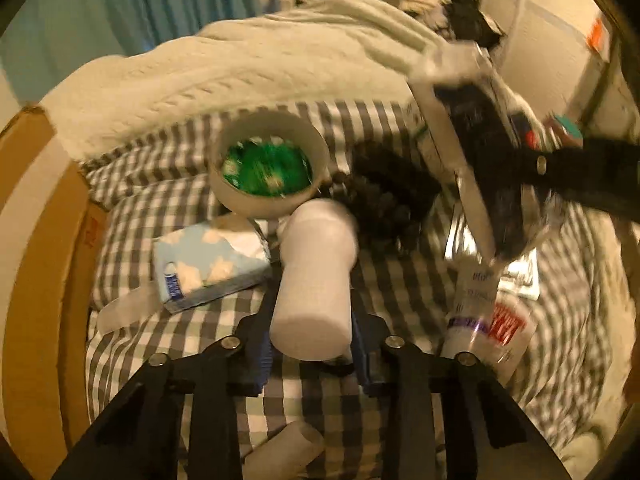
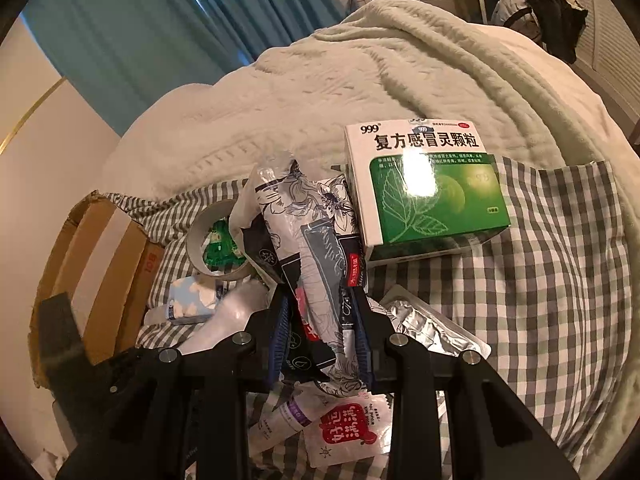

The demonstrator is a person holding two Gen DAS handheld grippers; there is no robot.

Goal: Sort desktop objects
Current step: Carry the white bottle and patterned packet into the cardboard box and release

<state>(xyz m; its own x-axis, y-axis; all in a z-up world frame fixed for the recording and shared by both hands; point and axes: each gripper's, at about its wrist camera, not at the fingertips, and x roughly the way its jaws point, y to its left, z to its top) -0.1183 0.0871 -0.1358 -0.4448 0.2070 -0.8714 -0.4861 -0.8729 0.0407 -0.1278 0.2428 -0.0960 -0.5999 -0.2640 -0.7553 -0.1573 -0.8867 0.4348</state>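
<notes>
My left gripper (image 1: 312,300) is shut on a white plastic bottle (image 1: 316,280), held above the checked sheet. My right gripper (image 2: 322,320) is shut on a black-and-white flowered packet (image 2: 316,248); it also shows blurred at the upper right of the left wrist view (image 1: 476,152). A roll of tape (image 1: 268,164) with green inside lies ahead of the bottle, with a blue cloud-print tissue pack (image 1: 208,268) to its left. A green and white medicine box (image 2: 424,188) lies right of the packet. A white tube (image 2: 280,424) and a red-printed sachet (image 2: 348,432) lie below my right gripper.
A cardboard box (image 1: 44,260) stands at the left edge of the bed. A cream blanket (image 2: 360,80) is heaped behind the objects. A foil blister pack (image 2: 432,328) lies on the checked sheet (image 2: 540,280). Dark beads (image 1: 380,196) lie by the tape.
</notes>
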